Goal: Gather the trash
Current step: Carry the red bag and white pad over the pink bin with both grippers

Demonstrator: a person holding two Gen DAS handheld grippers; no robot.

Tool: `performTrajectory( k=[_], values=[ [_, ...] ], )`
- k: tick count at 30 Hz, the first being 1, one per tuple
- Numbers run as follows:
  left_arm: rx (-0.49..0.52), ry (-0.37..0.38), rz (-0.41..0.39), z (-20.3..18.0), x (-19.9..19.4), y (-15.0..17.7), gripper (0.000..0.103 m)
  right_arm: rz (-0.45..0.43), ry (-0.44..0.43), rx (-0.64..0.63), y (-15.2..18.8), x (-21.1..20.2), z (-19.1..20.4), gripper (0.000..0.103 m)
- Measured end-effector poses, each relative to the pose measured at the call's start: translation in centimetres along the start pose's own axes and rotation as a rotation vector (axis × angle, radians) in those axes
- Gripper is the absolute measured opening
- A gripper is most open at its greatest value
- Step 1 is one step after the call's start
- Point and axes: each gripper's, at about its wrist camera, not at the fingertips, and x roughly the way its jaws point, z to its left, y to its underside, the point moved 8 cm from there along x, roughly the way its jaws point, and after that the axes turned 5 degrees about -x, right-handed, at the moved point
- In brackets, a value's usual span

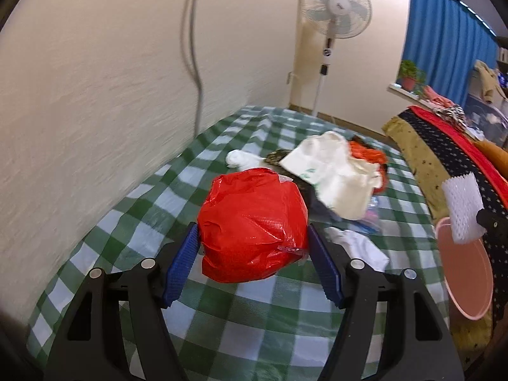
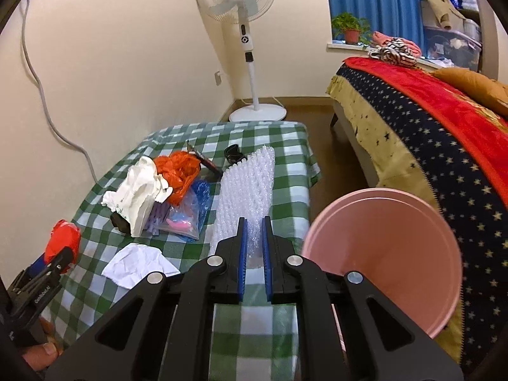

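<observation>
My left gripper (image 1: 250, 231) is shut on a crumpled red plastic bag (image 1: 254, 222), its blue pads pressing both sides, above the green checked tablecloth (image 1: 133, 222). The right wrist view shows that same red bag (image 2: 62, 235) at the far left. My right gripper (image 2: 254, 222) is shut on a white foam net sheet (image 2: 247, 184), which sticks forward over the table. That foam sheet (image 1: 463, 209) appears at the right edge of the left wrist view. A pink bin (image 2: 381, 254) stands open just right of the right gripper, beside the table.
More litter lies on the table: a white plastic bag (image 2: 136, 197), an orange bag (image 2: 177, 171), a clear blue bag (image 2: 187, 216), crumpled white paper (image 2: 136, 263). A bed with a starry blanket (image 2: 428, 146) is at the right. A standing fan (image 2: 241, 6) stands in the corner.
</observation>
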Motion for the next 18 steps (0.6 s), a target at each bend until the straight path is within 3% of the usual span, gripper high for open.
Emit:
performTrajectory(
  k=[18],
  values=[
    [0.134, 0.193, -0.046, -8.6, -4.6, 0.5, 0.066, -0.084, 0.092, 0.074, -2.0, -8.4, -9.7, 0.009]
  ],
)
